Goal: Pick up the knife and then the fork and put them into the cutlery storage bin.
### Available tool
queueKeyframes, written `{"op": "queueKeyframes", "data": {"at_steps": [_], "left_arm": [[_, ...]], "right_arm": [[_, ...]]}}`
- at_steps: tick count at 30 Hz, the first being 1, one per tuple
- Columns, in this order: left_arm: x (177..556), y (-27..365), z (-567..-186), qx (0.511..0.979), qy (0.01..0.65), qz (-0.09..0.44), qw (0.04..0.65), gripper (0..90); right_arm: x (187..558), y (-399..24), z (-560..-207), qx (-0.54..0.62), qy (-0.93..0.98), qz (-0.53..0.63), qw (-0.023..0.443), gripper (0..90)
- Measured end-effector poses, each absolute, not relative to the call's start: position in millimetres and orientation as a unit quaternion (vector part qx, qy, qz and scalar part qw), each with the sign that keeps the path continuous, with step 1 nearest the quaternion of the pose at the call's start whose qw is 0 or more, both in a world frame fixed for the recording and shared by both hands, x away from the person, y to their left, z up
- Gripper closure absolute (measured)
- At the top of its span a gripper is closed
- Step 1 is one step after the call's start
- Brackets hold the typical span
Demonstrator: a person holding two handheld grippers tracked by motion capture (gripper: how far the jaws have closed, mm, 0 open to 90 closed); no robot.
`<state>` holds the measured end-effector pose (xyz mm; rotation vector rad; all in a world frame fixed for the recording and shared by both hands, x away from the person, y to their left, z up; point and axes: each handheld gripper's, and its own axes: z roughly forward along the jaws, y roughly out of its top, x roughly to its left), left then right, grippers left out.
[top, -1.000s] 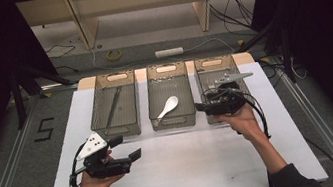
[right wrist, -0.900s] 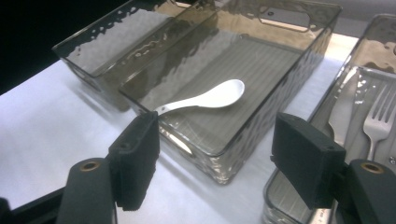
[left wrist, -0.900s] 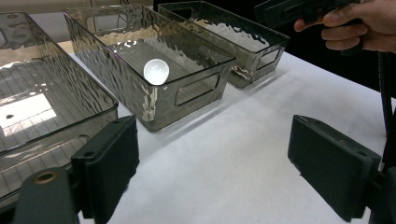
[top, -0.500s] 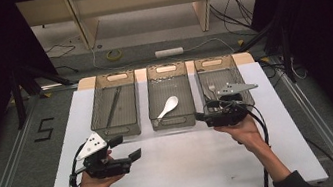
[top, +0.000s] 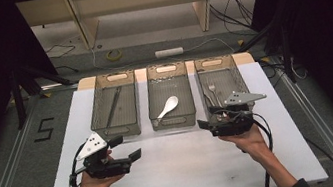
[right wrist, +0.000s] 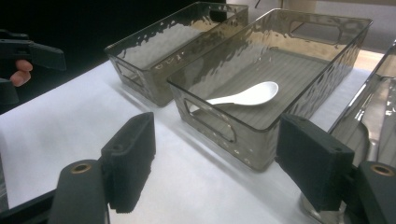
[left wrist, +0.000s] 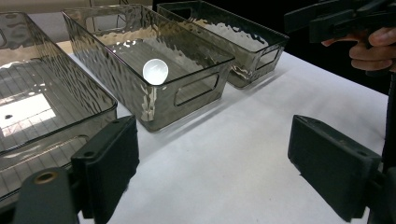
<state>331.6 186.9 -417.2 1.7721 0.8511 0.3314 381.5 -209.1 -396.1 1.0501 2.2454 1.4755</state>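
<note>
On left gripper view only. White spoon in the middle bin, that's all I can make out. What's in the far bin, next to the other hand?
Observer: The right bin holds metal cutlery. A fork lies lengthwise in it.
Operator: Right tongs holding anything?
Observer: No. The right tongs have just been opening. The jaws stand wide with nothing between them.
Operator: And the bin at my left edge?
Observer: The left bin holds one thin dark utensil lying lengthwise. I can't tell what kind.
</note>
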Motion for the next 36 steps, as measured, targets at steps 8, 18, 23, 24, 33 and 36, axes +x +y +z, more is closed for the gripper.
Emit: {"op": "queueKeyframes", "data": {"at_steps": [8,18,23,24,33,36], "left_arm": [[332,187,-417,0.746,0.359,0.14,0.543,15.8],[331,187,-417,0.746,0.359,0.14,0.543,15.9],[332,187,-417,0.746,0.358,0.14,0.543,15.8],[332,187,-417,0.746,0.358,0.14,0.544,15.8],[332,187,-417,0.746,0.358,0.139,0.544,15.8],[332,187,-417,0.746,0.358,0.139,0.544,15.8]], "right_arm": [[370,-217,-402,0.359,0.767,0.515,0.136,28.9],[355,-222,-410,0.351,0.766,0.52,0.14,28.6],[347,-224,-411,0.347,0.762,0.526,0.144,28.4],[345,-224,-412,0.347,0.763,0.527,0.143,28.1],[334,-227,-419,0.353,0.764,0.517,0.153,23.7],[331,-229,-422,0.356,0.766,0.513,0.156,23.3]]}}
